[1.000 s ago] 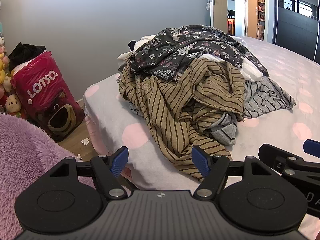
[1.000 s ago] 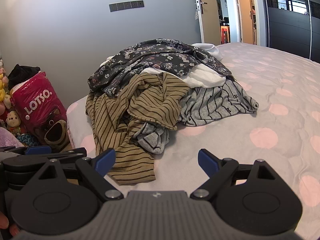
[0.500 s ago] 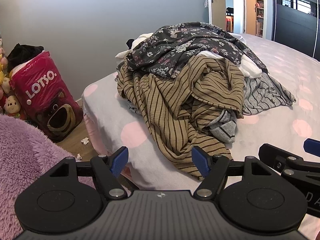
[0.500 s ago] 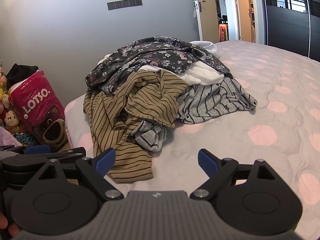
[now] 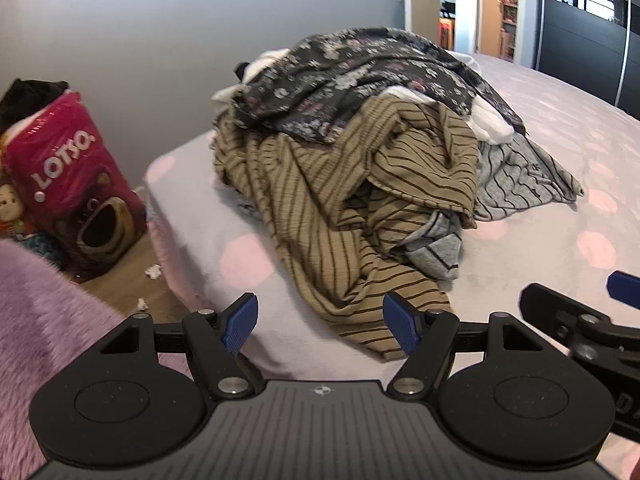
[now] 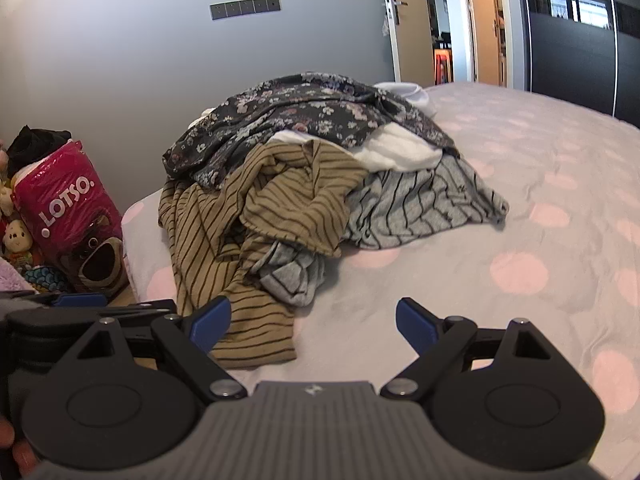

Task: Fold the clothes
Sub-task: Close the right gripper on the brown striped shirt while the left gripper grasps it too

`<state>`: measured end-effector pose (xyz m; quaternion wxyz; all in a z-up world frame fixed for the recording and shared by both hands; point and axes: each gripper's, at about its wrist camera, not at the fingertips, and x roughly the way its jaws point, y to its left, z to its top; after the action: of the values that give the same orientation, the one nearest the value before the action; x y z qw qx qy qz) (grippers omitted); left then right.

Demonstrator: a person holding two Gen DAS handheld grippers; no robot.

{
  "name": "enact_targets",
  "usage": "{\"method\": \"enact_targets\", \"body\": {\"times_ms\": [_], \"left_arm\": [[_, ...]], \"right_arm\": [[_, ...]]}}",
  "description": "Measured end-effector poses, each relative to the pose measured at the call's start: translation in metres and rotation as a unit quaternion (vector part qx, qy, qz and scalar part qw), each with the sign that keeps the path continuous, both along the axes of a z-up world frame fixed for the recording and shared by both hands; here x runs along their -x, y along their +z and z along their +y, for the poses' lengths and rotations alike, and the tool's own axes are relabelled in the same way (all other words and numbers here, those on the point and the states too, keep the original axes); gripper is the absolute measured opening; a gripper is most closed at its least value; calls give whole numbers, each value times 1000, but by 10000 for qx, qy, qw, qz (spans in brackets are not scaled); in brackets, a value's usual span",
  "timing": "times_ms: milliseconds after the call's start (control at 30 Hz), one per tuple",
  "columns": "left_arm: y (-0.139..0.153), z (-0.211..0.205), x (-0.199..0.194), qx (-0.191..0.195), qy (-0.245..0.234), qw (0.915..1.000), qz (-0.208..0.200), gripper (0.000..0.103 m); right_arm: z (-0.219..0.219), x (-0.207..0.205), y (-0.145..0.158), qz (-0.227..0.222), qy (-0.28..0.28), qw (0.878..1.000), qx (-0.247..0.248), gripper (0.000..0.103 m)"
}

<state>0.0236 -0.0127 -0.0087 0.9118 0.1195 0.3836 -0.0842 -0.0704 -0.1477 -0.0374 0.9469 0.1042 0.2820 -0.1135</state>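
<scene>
A heap of clothes lies on the bed (image 5: 560,128) near its corner. A tan striped garment (image 5: 340,208) (image 6: 224,236) hangs toward me, with a dark floral one (image 5: 360,76) (image 6: 296,120) on top, a white piece (image 6: 400,148) and a grey striped one (image 5: 516,180) (image 6: 424,204) at the right. My left gripper (image 5: 320,326) is open and empty, just short of the tan hem. My right gripper (image 6: 314,322) is open and empty, to the right of the left one, over the bed (image 6: 540,200).
A red LOTSO bag (image 5: 68,184) (image 6: 72,216) and plush toys (image 6: 18,240) stand on the floor left of the bed. A fluffy purple fabric (image 5: 36,320) is at my lower left. An open door (image 6: 408,28) and dark wardrobe (image 6: 580,40) are behind.
Both grippers have moved closer to the clothes heap and tilted slightly down. Both stay open and empty.
</scene>
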Motion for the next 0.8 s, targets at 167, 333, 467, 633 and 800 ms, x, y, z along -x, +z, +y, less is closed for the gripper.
{"method": "enact_targets", "body": {"times_ms": [167, 333, 467, 633, 800], "left_arm": [[5, -1, -33, 56, -81, 9994, 325, 57], [0, 3, -75, 149, -115, 9982, 567, 56], [-4, 7, -108, 230, -137, 9968, 757, 49], [-10, 11, -147, 354, -163, 9944, 978, 31], [-25, 9, -157, 461, -227, 9963, 687, 29]], "right_arm": [[-12, -8, 5, 37, -129, 9999, 54, 89], [-19, -31, 10, 59, -7, 9999, 124, 84], [-22, -58, 10, 130, 220, 9996, 138, 84], [-21, -101, 3, 267, 431, 9982, 327, 84], [-29, -138, -3, 261, 423, 9985, 243, 83]]}}
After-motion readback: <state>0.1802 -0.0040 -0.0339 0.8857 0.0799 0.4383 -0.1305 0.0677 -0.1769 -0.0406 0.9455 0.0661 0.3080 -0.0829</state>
